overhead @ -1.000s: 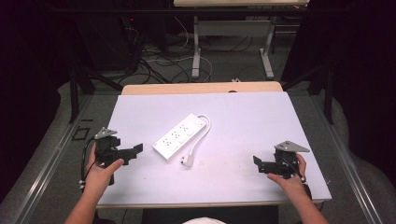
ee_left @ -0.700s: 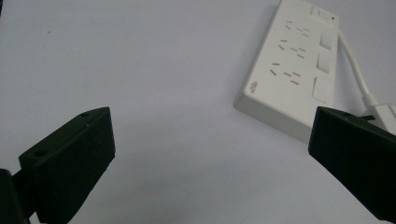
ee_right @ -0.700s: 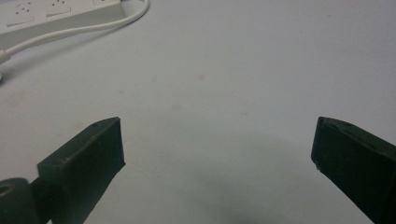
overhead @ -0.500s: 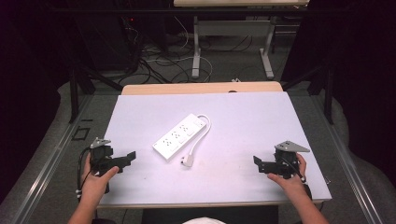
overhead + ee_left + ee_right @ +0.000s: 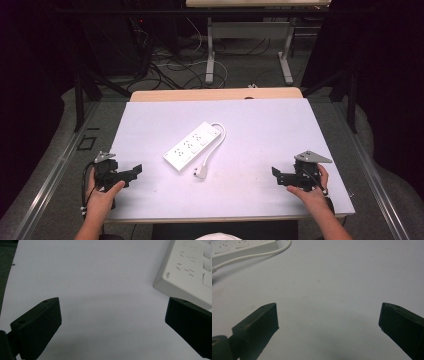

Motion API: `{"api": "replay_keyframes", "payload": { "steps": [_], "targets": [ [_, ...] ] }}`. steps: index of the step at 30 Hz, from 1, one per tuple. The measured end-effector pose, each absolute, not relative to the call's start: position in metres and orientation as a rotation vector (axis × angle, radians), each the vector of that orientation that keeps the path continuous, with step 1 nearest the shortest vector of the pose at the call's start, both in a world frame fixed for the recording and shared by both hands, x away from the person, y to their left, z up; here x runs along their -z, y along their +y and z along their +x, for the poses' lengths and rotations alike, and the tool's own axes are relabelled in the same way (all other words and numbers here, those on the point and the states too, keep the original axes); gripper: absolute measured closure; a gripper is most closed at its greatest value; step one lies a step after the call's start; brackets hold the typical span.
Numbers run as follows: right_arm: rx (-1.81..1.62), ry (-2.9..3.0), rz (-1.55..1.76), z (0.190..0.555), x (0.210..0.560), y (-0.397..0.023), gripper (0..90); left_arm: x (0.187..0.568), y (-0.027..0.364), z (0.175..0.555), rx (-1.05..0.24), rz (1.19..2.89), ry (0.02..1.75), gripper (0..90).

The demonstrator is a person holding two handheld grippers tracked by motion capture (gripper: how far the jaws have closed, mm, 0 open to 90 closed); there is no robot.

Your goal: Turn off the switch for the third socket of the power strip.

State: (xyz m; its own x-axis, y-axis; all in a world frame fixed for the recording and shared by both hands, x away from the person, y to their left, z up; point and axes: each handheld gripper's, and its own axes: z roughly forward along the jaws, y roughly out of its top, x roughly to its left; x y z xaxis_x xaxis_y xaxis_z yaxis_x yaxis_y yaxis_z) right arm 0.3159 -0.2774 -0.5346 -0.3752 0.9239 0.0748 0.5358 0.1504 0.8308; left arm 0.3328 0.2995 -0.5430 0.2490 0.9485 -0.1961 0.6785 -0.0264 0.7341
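High view first: my left gripper (image 5: pixel 131 171) has dropped back toward the near left corner of the pale lilac worktop (image 5: pixel 260 130) over the last second, sinking lower and closer to the edge, while my right gripper (image 5: pixel 278 175) has held its place near the right corner. Both pairs of jaws stand wide apart with nothing between them.

The white plastic power strip (image 5: pixel 191 146) lies ahead of the left jaws and off to their right, well apart from them; its white cord (image 5: pixel 216 141) loops round to a plug (image 5: pixel 201 172) lying nearer my side. In the left gripper view, a corner of the strip (image 5: pixel 190 272) sits just beyond the right-hand jaw. In the right gripper view, the strip (image 5: pixel 242 247) and cord (image 5: pixel 257 255) lie far ahead to the left of the jaws.

I judge that the retreat leaves me at a start pose: nothing is grasped yet, and the approach to the strip has still to begin.
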Motion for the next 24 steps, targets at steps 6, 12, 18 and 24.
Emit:
{"api": "replay_keyframes", "payload": {
  "steps": [6,12,18,24],
  "targets": [
    [-1.123,1.977,1.395,0.3165,0.5354,-0.2772,2.0,0.5472,0.2975,0.3339,-0.467,1.798,1.495,0.8],
    [-1.118,1.979,1.392,0.3178,0.5365,-0.2782,2.2,0.5493,0.2976,0.3339,-0.455,1.819,1.498,1.0],
    [-1.118,1.981,1.399,0.3180,0.5371,-0.2766,2.2,0.5517,0.2967,0.3339,-0.450,1.836,1.486,1.1],
    [-1.122,1.981,1.408,0.3185,0.5374,-0.2769,2.3,0.5527,0.2942,0.3343,-0.451,1.832,1.481,1.2]
  ]
}}
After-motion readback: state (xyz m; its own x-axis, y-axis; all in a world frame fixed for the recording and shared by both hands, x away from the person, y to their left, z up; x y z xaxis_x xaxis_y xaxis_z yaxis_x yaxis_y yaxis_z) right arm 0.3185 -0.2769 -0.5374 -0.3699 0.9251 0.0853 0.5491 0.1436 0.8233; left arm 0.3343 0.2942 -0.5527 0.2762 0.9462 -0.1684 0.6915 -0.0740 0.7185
